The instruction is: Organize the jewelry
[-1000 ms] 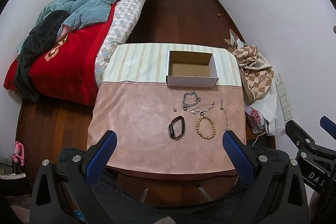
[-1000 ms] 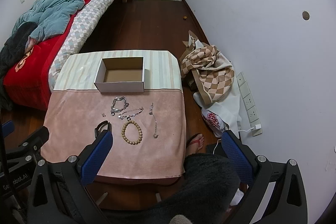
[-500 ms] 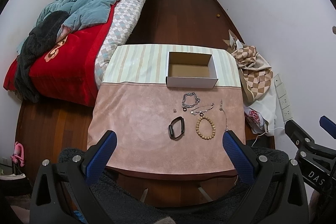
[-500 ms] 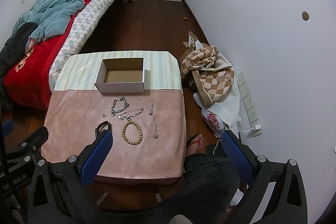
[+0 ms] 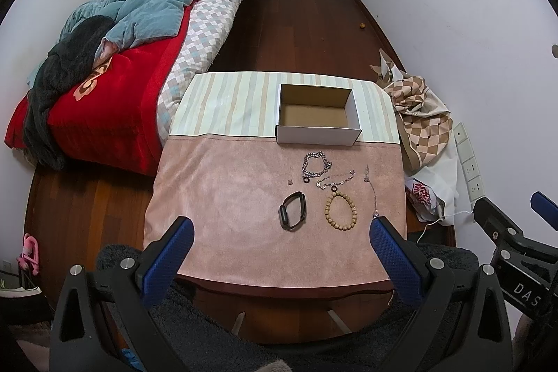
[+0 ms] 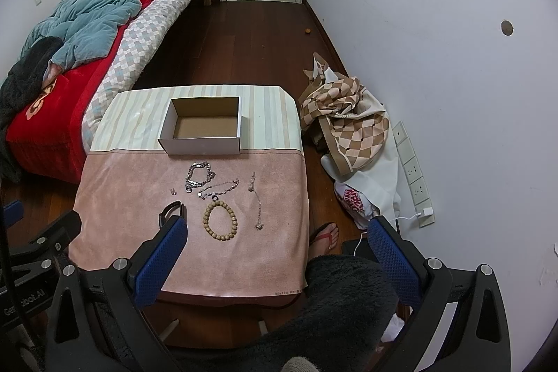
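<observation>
An open, empty white cardboard box (image 5: pixel 318 114) (image 6: pixel 202 124) stands at the back of a small table. In front of it on the pink cloth (image 5: pixel 223 194) lie a silver chain bracelet (image 5: pixel 315 162) (image 6: pixel 199 175), a thin silver chain (image 5: pixel 336 180), a wooden bead bracelet (image 5: pixel 341 211) (image 6: pixel 220 220), a black band (image 5: pixel 293 215) (image 6: pixel 171 211), a thin necklace (image 5: pixel 371 189) (image 6: pixel 256 201) and a tiny earring (image 5: pixel 289 182). My left gripper (image 5: pixel 279 241) and right gripper (image 6: pixel 275 243) are both open and empty, held above the table's near edge.
A bed (image 5: pixel 115 65) with red and blue covers stands left of the table. A heap of checked cloth (image 6: pixel 348 124) and a bag lie on the floor on the right by the wall sockets. A foot in a sandal (image 6: pixel 324 237) is beside the table.
</observation>
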